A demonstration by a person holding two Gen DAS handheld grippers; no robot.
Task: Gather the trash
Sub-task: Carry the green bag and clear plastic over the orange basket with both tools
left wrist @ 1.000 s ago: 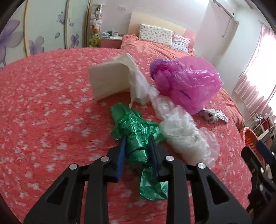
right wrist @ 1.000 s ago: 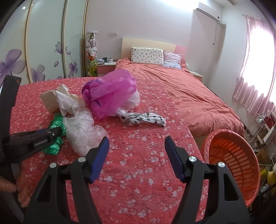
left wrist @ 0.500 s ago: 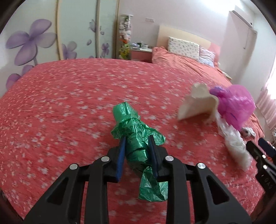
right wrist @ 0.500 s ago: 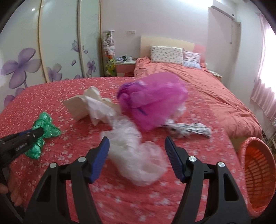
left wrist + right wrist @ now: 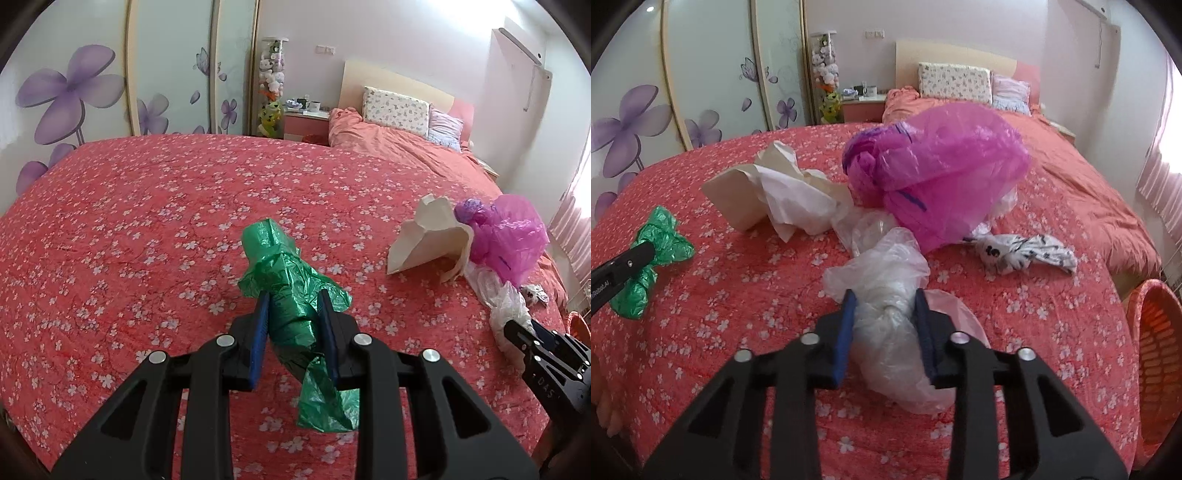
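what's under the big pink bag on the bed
The pink bag lies over clear plastic at its front and more pale plastic at its right edge. Whatever lies beneath its middle is covered, so that cannot be told.

The left gripper (image 5: 291, 325) points forward and down, its 2 blue pads pressed on a green plastic bag (image 5: 291, 295). The right gripper (image 5: 884, 325), angled down likewise, has just been closing, and its pads pinch a clear plastic bag (image 5: 886, 317).
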